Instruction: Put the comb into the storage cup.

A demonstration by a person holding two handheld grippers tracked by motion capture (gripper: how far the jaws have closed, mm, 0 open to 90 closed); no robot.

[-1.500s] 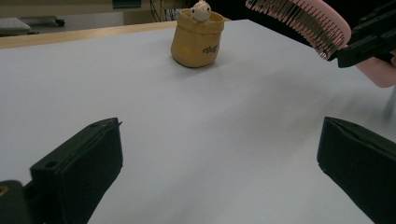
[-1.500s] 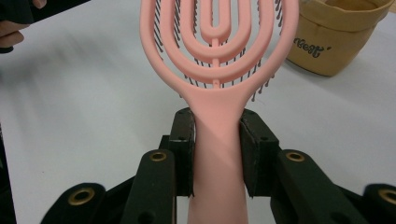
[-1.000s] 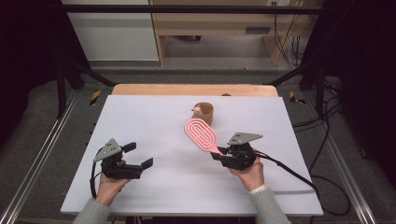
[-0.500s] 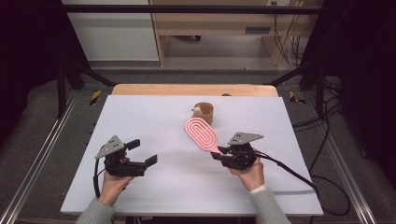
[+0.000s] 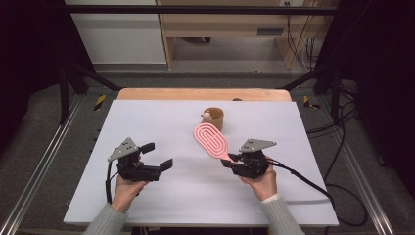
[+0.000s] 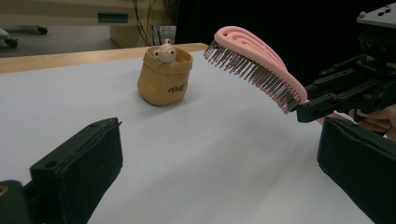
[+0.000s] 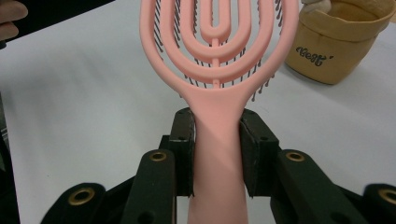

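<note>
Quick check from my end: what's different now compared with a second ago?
The left tool, open and holding nothing, has drifted a little toward the table's middle. The right tool stays put, clamped on the pink hairbrush handle, bristles down. The tan pouch hasn't moved.

The hairbrush (image 7: 219, 60) looked like smooth, matt pink plastic with thin dark bristles. The small pouch (image 6: 164, 79) seemed soft tan cloth, printed. The table (image 5: 161, 122) was matt white, its far edge pale wood
</note>
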